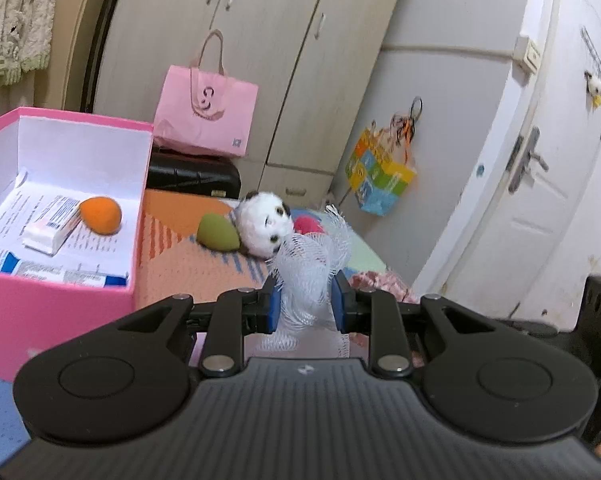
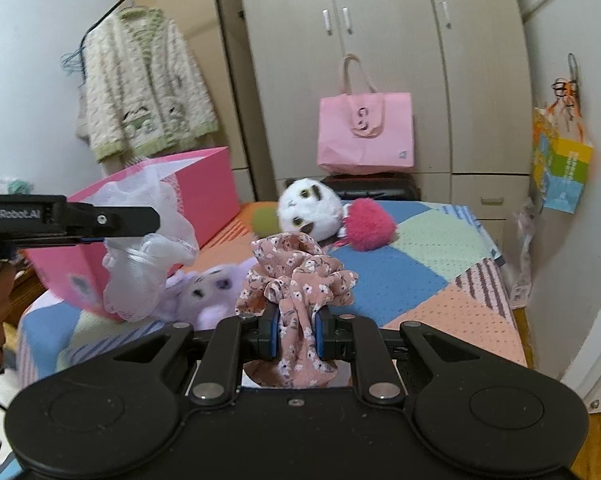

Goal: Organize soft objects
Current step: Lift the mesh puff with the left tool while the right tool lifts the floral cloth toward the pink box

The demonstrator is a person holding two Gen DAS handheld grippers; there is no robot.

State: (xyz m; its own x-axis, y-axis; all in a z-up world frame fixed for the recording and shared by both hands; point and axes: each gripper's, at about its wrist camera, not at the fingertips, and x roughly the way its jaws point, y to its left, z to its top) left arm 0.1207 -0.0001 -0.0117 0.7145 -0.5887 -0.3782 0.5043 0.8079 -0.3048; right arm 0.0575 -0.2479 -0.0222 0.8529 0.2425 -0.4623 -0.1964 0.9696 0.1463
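Observation:
My left gripper (image 1: 305,306) is shut on a white mesh scrunchie (image 1: 310,264), held above the patchwork bed cover (image 1: 180,256); from the right wrist view that gripper (image 2: 152,222) comes in from the left with the mesh scrunchie (image 2: 140,276) hanging in front of the pink box (image 2: 204,192). My right gripper (image 2: 296,334) is shut on a pink floral scrunchie (image 2: 296,280). The open pink box (image 1: 60,292) at left holds an orange sponge (image 1: 100,215). On the bed lie a green sponge (image 1: 217,233), a white panda plush (image 1: 264,222), a fuzzy pink plush (image 2: 366,224) and a lilac plush (image 2: 208,292).
A pink paper bag (image 2: 364,132) stands on a black case (image 1: 192,174) before the wardrobe (image 2: 380,40). A colourful bag (image 1: 380,172) hangs on the wall beside a white door (image 1: 560,140). A knitted cardigan (image 2: 144,84) hangs at left. Papers and a small carton (image 1: 50,232) lie in the box.

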